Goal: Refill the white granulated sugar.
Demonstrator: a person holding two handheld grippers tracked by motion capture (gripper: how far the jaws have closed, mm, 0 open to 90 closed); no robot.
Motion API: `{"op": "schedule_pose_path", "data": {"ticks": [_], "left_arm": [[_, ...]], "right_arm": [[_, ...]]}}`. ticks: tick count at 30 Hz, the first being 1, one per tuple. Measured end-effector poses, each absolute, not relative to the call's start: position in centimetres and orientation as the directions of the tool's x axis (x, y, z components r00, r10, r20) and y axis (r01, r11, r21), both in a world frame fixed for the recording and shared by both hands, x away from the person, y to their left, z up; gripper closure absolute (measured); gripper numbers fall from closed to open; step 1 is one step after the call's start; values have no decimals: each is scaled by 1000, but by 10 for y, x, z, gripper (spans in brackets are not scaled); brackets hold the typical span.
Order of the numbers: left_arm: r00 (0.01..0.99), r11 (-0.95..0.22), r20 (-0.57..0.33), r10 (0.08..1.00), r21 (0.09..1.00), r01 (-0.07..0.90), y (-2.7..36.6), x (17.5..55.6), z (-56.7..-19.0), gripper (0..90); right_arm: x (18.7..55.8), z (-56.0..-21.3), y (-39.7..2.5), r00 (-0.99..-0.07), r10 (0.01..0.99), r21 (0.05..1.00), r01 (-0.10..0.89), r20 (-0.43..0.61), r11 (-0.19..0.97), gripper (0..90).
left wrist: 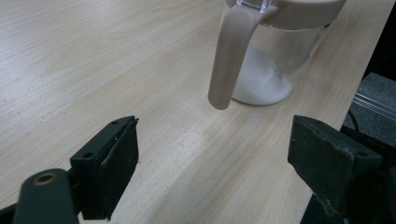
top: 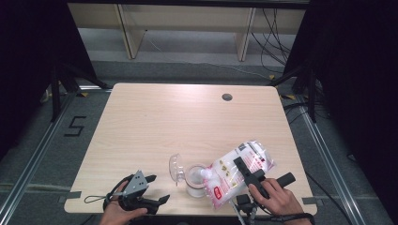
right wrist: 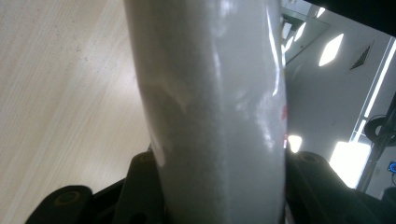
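We read the step in hand as pouring white granules, sugar or salt by the look of them, from the plastic bag (top: pixel 240 171) into the clear jar (top: pixel 195 183) that stands near the front edge of the wooden table (top: pixel 155 122), between our two hands. Our right gripper (top: pixel 248 172) has its jaws clamped across the bag, which lies tilted with its lower end over the jar's mouth; in the right gripper view the bag's white, glossy body (right wrist: pixel 215 112) bulges up between the two jaws. Our left gripper (top: pixel 152 187) sits just beside the jar with its jaws wide apart and nothing between them. To do this well, we would keep the bag's opening centred over the mouth, raise the far end slowly so the flow stays thin, and perhaps bring the left jaws to the jar's side to steady it, since a light jar can slide or tip. The hinged clear lid (top: pixel 176 168) stands open to the left and should stay clear of the stream. Much is hard to make out: the bag covers its own opening, so we cannot tell whether granules are falling or how wide the cut is. In the left gripper view the jar (left wrist: pixel 275 56) is cropped at the top, showing a beige rim (left wrist: pixel 303 11), a hanging beige strap (left wrist: pixel 231 56) and a low heap of white at the bottom. The bag's red print is too small to read.
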State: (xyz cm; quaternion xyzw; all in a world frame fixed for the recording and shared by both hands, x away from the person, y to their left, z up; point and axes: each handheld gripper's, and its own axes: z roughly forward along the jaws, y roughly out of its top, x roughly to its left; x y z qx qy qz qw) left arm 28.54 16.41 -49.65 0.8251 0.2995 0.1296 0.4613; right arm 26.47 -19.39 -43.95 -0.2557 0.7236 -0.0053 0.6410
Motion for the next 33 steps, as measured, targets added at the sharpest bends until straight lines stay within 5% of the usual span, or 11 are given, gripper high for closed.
{"op": "schedule_pose_path", "data": {"ticks": [33], "left_arm": [[782,-386,-66,619,842,377,163,285,-497,161]], "right_arm": [[264,-439,-194,-50,-376,-335,-360,-925,871,636]]}}
